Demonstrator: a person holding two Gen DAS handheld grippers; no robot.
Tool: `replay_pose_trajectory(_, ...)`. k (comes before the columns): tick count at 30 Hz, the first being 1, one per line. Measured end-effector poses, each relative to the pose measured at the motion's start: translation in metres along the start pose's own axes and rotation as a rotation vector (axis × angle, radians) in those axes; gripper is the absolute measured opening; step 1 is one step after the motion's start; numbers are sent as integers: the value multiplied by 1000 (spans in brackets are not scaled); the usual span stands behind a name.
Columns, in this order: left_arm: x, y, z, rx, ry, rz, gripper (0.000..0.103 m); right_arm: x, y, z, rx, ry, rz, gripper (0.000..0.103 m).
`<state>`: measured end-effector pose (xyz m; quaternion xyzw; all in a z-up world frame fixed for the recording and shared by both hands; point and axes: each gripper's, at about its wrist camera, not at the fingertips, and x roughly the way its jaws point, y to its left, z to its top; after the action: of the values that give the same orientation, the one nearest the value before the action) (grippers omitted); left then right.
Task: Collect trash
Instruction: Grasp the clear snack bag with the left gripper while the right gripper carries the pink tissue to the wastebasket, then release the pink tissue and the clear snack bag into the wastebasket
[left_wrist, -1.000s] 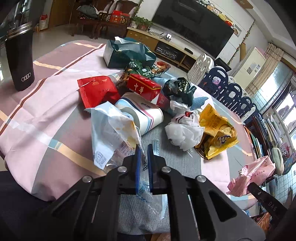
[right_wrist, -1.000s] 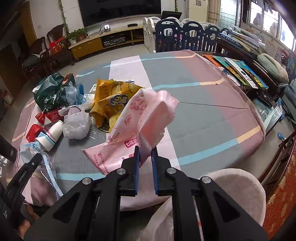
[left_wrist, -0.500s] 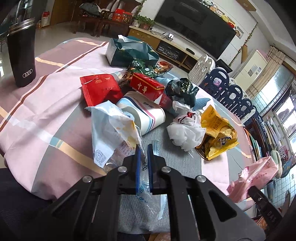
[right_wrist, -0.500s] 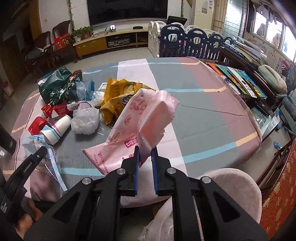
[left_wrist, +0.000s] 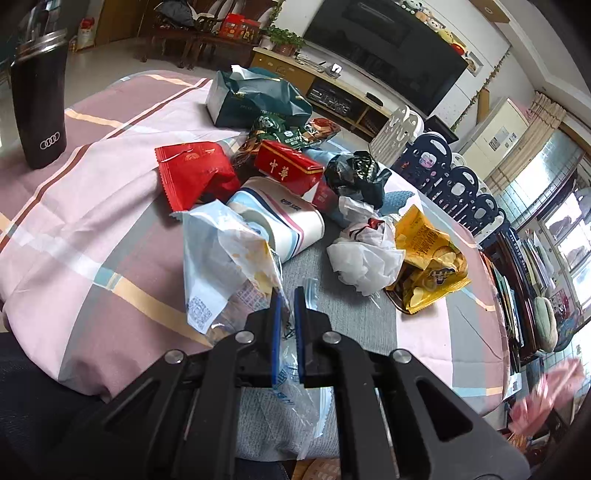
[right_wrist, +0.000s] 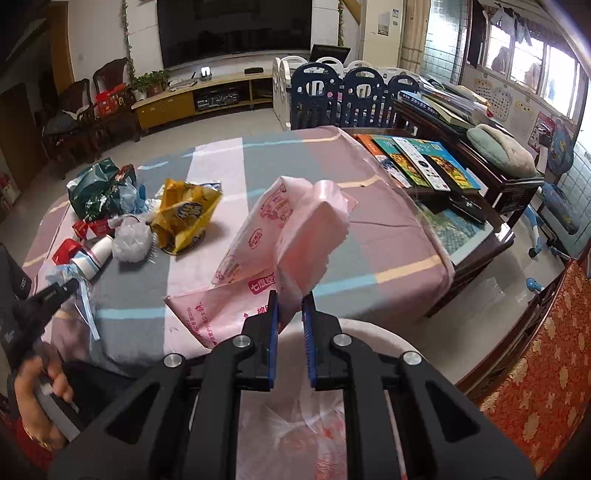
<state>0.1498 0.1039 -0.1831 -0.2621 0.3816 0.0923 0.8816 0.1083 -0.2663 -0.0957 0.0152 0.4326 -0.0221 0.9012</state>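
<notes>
The right gripper (right_wrist: 289, 314) is clamped on a pink wrapper (right_wrist: 280, 236), its blue pads pinching a fold near the wrapper's lower edge so that the rest stands up and flops forward above the jaws. Compared with a second ago, this gripper has pulled back from the table: the table edge sits farther off in its view, and a white-lined bin (right_wrist: 314, 417) now fills the space directly under the jaws, where before only its rim showed. In the left wrist view the pink wrapper has slid to the far lower right corner and is blurred. That reads as the carry nearly done, with the wrapper about over the bin and release the likely next step. The left gripper (left_wrist: 288, 314) has not shifted; it is closed on a clear plastic bag (left_wrist: 225, 266) at the near edge of the table (left_wrist: 74, 229), the film pinched thin between its pads and trailing below them. A hand (right_wrist: 37, 398) grips its handle, seen at the right view's lower left. Beyond it the remaining trash lies in a loose heap: a paper cup (left_wrist: 280, 225) on its side, a red packet (left_wrist: 192, 173), a red box (left_wrist: 288, 166), a crumpled white bag (left_wrist: 365, 258), a yellow chip bag (left_wrist: 424, 269) and a green bag (left_wrist: 255, 99). A black tumbler (left_wrist: 38, 99) stands apart at the left.
</notes>
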Motion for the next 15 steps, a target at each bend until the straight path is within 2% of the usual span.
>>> replay_pose_trajectory(2, 1, -1, -1, 6, 7, -20, 8, 0, -20, -17, 2, 63, 15, 13)
replay_pose_trajectory(4, 1, -3, -1, 14, 21, -78, 8, 2, -30, -38, -22, 110, -4, 14)
replay_pose_trajectory(6, -1, -8, -3, 37, 23, -140, 8, 13, -30, -60, -74, 182, -3, 18)
replay_pose_trajectory(8, -5, -14, -7, 66, 23, -197, 8, 28, -28, -79, -100, 262, 18, 44)
replay_pose_trajectory(9, -6, -16, -8, 76, 27, -212, 8, 31, -29, -84, -89, 271, 23, 51)
replay_pose_trajectory(10, -7, -17, -10, 79, 34, -228, 7, 33, -31, -86, -60, 267, 32, 65)
replay_pose_trajectory(11, -10, -17, -11, 74, 43, -255, 7, 33, -34, -85, -31, 259, 45, 71)
replay_pose_trajectory(13, -14, -18, -15, 67, 57, -282, 7, 31, -42, -79, 25, 234, 87, 73)
replay_pose_trajectory(15, -24, -22, -20, 66, 72, -320, 7, 26, -48, -71, 51, 204, 83, 75)
